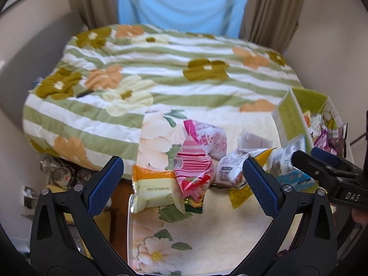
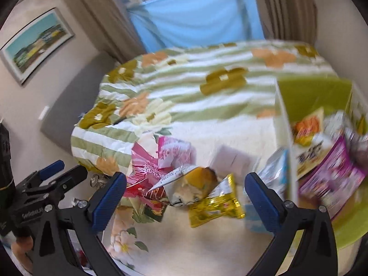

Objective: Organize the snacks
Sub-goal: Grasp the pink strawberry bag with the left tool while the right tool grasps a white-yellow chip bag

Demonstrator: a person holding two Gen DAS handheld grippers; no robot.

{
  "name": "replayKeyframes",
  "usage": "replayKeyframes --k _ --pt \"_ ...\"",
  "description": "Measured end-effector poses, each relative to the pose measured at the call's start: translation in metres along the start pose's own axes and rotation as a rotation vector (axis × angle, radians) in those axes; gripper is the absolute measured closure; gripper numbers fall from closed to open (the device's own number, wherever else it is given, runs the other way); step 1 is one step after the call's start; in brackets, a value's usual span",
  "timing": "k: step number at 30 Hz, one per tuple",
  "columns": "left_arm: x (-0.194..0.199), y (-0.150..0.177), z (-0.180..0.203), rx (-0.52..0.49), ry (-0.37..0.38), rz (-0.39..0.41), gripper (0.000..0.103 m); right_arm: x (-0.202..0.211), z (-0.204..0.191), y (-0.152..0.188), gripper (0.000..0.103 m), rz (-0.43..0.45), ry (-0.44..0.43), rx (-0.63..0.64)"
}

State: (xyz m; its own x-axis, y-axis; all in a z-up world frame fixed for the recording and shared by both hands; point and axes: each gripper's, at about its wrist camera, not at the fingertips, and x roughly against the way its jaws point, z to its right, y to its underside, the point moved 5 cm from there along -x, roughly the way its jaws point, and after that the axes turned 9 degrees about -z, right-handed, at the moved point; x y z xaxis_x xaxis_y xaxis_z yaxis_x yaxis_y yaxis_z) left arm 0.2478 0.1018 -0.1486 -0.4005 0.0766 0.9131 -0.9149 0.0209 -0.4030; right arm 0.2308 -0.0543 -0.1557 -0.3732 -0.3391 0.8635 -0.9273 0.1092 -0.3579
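Note:
Several snack packets lie heaped on the floral tablecloth [image 1: 220,220]: a pink striped packet [image 1: 193,168], an orange-and-cream packet [image 1: 154,191], white packets [image 1: 230,170] and a yellow packet [image 2: 214,204]. At the right stands a green box [image 2: 312,92] holding more snacks, among them a purple packet [image 2: 333,174]. A light blue packet [image 2: 273,172] leans against its outer wall. My left gripper [image 1: 182,168] is open just in front of the heap, the pink packet between its fingers' line, nothing gripped. My right gripper [image 2: 185,179] is open over the yellow packet and a cake packet [image 2: 195,184].
Behind the table is a bed with a green-striped flowered quilt [image 1: 161,69]. Beige curtains and a blue sheet [image 1: 184,0] hang beyond it. A framed picture [image 2: 34,46] is on the left wall. Cables and clutter [image 1: 57,170] lie on the floor to the left of the table.

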Motion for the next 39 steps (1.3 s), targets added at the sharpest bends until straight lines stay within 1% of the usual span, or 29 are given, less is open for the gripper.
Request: replayKeyframes --k 4,8,11,17,19,22,24,25,27,28,34,38,39 --pt "-0.040 -0.007 -0.006 -0.033 0.054 -0.074 0.001 -0.029 0.001 0.000 0.001 -0.022 0.025 -0.094" --pt "-0.084 -0.009 -0.002 -0.078 0.091 -0.144 0.001 -0.049 0.006 0.000 0.001 -0.029 0.049 -0.170" --pt "-0.111 -0.007 0.002 -0.103 0.118 -0.182 0.001 -0.064 0.009 -0.002 0.001 -0.035 0.076 -0.206" --pt "-0.142 0.003 0.012 -0.163 0.120 -0.217 0.001 -0.088 0.008 0.001 0.001 -0.063 0.084 -0.242" --pt "-0.147 0.005 0.012 -0.166 0.131 -0.221 0.003 -0.094 0.006 0.002 0.001 -0.076 0.090 -0.243" --pt "-0.151 0.009 0.015 -0.174 0.153 -0.228 0.009 -0.104 0.005 0.006 0.001 -0.095 0.095 -0.249" --pt "-0.153 0.012 0.016 -0.185 0.164 -0.233 0.017 -0.110 0.005 0.009 0.001 -0.108 0.096 -0.254" --pt "-0.154 0.013 0.016 -0.186 0.172 -0.234 0.020 -0.112 0.004 0.010 0.002 -0.114 0.096 -0.255" --pt "-0.154 0.015 0.016 -0.183 0.204 -0.239 0.031 -0.115 0.004 0.011 0.003 -0.120 0.106 -0.245" --pt "-0.154 0.016 0.016 -0.182 0.210 -0.239 0.033 -0.115 0.004 0.011 0.003 -0.121 0.114 -0.236" --pt "-0.149 0.020 0.013 -0.165 0.225 -0.227 0.037 -0.119 0.002 0.007 0.005 -0.142 0.143 -0.187" --pt "-0.141 0.023 0.009 -0.151 0.232 -0.213 0.037 -0.125 -0.003 0.006 0.017 -0.173 0.151 -0.143" --pt "-0.141 0.024 0.008 -0.146 0.235 -0.213 0.037 -0.127 -0.003 0.008 0.017 -0.180 0.153 -0.138"
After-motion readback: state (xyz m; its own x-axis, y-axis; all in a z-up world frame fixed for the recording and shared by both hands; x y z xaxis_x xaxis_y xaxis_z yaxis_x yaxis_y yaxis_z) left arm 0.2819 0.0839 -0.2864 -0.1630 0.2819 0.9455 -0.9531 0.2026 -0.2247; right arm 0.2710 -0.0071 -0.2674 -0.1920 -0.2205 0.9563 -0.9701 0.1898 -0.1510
